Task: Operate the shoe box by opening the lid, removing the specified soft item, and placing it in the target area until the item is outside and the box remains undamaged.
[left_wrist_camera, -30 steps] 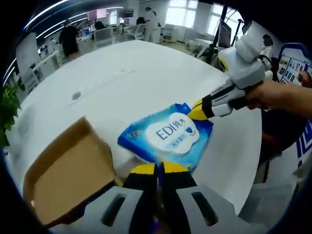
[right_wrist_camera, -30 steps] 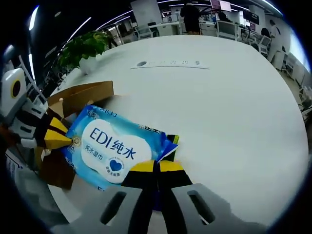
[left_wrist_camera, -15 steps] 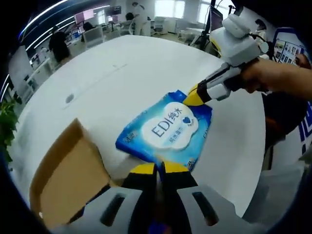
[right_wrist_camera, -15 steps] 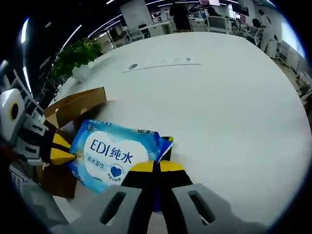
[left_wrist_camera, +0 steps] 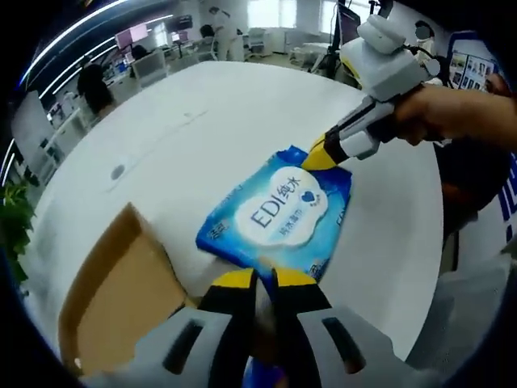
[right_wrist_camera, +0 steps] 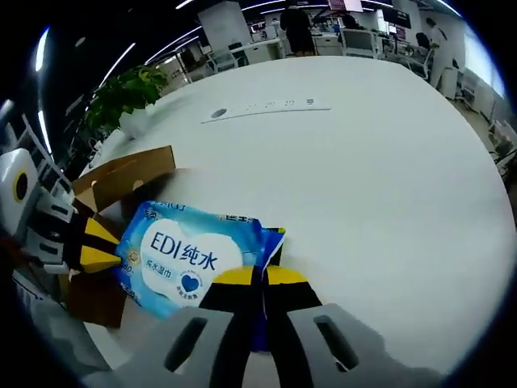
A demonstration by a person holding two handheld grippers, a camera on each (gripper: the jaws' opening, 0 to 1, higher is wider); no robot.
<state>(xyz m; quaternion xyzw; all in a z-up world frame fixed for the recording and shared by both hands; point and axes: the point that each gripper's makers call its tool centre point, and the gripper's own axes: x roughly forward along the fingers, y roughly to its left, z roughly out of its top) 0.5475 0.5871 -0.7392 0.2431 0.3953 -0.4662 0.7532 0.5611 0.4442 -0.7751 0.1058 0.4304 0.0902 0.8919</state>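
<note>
A blue soft pack of wet wipes (left_wrist_camera: 279, 212) with a white label hangs stretched between both grippers, just over the white table (left_wrist_camera: 202, 105). My left gripper (left_wrist_camera: 257, 279) is shut on its near edge. The right gripper (left_wrist_camera: 321, 153), held by a hand (left_wrist_camera: 452, 113), pinches the far corner. In the right gripper view, the right gripper (right_wrist_camera: 260, 276) is shut on the pack (right_wrist_camera: 190, 255), and the left gripper (right_wrist_camera: 90, 247) clamps its opposite end. The open brown shoe box (left_wrist_camera: 113, 299) lies left of the pack, its inside bare. The box (right_wrist_camera: 121, 178) stands behind the pack.
The round white table (right_wrist_camera: 388, 162) stretches wide beyond the pack, with a small round inset (right_wrist_camera: 220, 113) far off. A potted plant (right_wrist_camera: 129, 89) stands past the box. Desks, chairs and people are in the office behind.
Both grippers have stayed shut on the pack. It has shifted only slightly over the table, and the views have tilted a little.
</note>
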